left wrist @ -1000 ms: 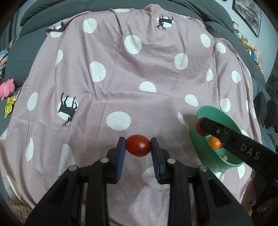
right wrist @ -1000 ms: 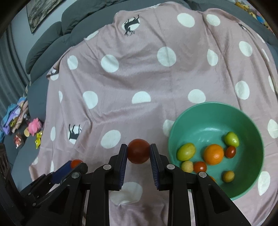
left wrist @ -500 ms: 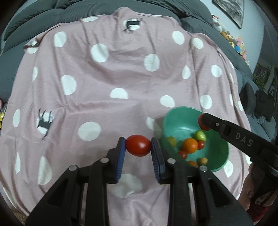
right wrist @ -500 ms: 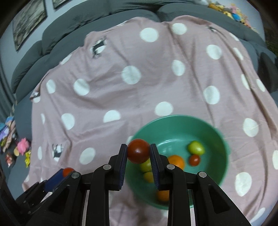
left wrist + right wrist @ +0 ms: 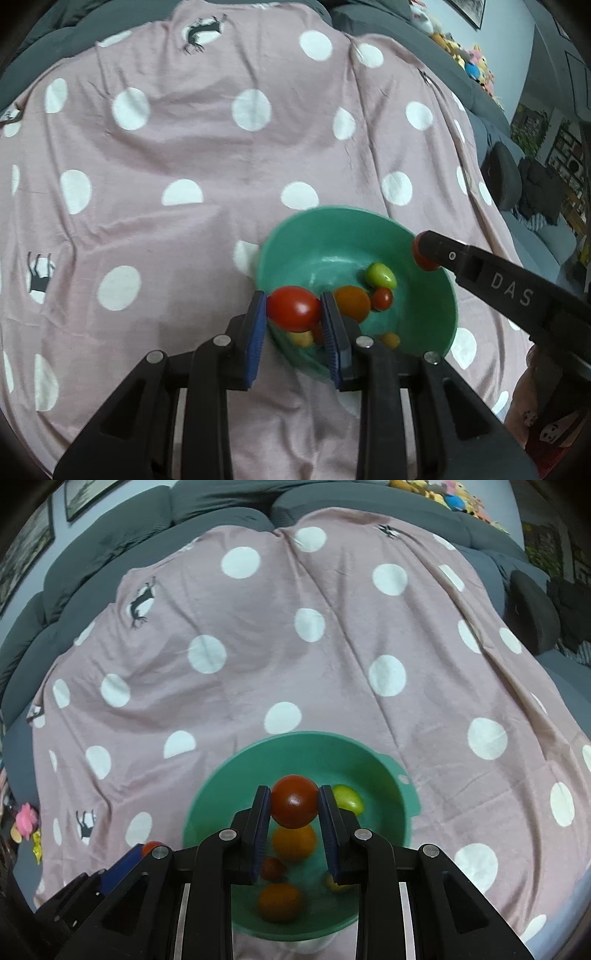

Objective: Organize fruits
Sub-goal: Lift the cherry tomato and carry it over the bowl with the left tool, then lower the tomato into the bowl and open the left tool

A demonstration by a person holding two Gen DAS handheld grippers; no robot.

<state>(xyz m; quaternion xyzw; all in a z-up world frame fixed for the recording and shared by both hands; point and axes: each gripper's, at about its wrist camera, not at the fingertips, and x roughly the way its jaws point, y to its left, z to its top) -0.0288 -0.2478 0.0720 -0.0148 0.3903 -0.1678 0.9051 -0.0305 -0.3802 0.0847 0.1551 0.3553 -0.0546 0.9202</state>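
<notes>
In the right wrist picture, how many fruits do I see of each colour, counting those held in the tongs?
Red fruits: 3, one in the right tongs, one in the left tongs, one in the bowl.
Orange fruits: 2.
Green fruit: 1.
Yellow fruit: 1.
Total: 7 visible; the tongs may hide more.

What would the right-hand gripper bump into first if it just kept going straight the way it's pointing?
Probably the green bowl: the right gripper, shut on a red tomato, points down into it, likely meeting the orange fruit first; depth is unclear.
</notes>
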